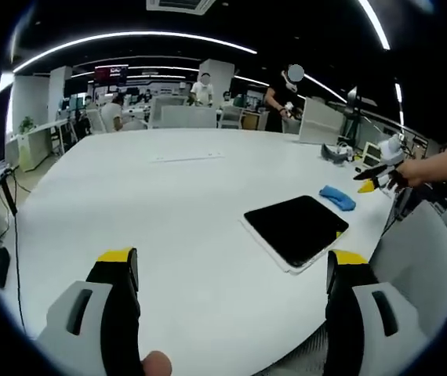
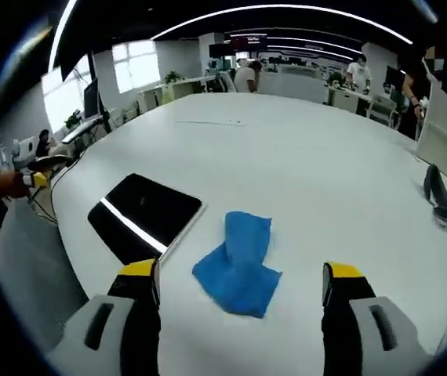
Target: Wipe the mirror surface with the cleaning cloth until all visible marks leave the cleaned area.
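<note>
We see the cleaning cloth lying crumpled on the white bench, just beside the mirror and apart from it, between the jaws of the right hand-held gripper and a little ahead of them. In the left gripper view the cloth sits at the far edge of the mirror, near the bench rim.

We judge the cloth to be light, soft and limp: it will fold and bunch under the jaws rather than resist, and it should not slip once pinched. The raised fold running up its middle looks like the best place to take hold, since a pinch there gathers enough fabric to leave a pad underneath for wiping. The mirror looks flat, thin and stiff, with a pale frame and a dark glossy face that reflects a ceiling light as a bright streak. We expect it to be breakable and liable to slide on the smooth bench under sideways pressure, so it may need steadying at its frame.

The right hand-held gripper stands wide open, holding nothing and touching nothing. The left hand-held gripper is likewise wide open and empty, above the bench, the mirror ahead and towards its right jaw. We cannot make out marks on the mirror.
</note>
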Tool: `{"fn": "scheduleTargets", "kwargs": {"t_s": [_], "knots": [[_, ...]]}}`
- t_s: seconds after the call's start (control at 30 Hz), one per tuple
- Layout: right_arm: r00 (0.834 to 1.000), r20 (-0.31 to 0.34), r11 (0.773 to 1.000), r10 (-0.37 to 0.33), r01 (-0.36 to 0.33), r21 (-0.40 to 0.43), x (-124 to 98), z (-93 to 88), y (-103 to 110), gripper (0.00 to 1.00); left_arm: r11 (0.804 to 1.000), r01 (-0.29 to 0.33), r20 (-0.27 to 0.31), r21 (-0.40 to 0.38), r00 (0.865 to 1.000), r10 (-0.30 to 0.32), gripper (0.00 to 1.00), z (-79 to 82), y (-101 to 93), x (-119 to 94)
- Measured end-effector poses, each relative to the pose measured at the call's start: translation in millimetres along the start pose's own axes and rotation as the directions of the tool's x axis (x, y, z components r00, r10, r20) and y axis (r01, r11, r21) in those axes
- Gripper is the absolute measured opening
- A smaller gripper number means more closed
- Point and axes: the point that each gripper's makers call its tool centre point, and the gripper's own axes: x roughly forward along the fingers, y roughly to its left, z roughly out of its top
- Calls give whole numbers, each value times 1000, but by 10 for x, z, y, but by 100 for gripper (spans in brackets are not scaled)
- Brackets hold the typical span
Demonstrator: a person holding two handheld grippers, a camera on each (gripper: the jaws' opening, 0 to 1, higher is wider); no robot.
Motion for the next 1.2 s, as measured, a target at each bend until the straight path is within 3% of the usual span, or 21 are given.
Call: {"fn": "scheduleTargets", "kwargs": {"t_s": [0.17, 0.23, 0.27, 0.37, 0.47, 0.63, 0.87, 1.0, 1.2], "knots": [[999, 36, 999, -10, 9, 31, -247, -168, -167, 96, 1000, -21, 8, 10, 1000, 21, 99, -5, 51, -66], [999, 41, 995, 34, -37, 91, -305, -288, -138, 98, 1000, -28, 9, 7, 1000, 28, 99, -5, 58, -73], [1000, 18, 996, 23, -24, 83, -344, -388, -176, 98, 1000, -30, 10, 5, 999, 30, 99, 1, 57, -75], [995, 98, 1000, 24, -25, 10, -443, -383, -190, 98, 999, -38, 16, 2, 999, 38, 99, 49, 53, -65], [999, 29, 992, 25, -28, 121, -484, -558, -194, 98, 999, -33, 22, 18, 999, 33, 99, 149, -32, -30], [997, 69, 995, -32, 25, 96, -525, -510, -293, 98, 999, -30, 16, 34, 999, 30, 99, 173, -81, 25], [996, 90, 996, -16, 8, 86, -458, -446, -235, 98, 999, -39, 19, 10, 999, 39, 99, 175, -72, -7], [998, 60, 997, -4, -1, 84, -401, -482, -174, 98, 999, -45, 36, -18, 998, 45, 99, 196, -42, -47], [999, 39, 995, -14, 10, 101, -344, -545, -102, 98, 999, -50, 35, 4, 998, 50, 99, 202, -13, -27]]}}
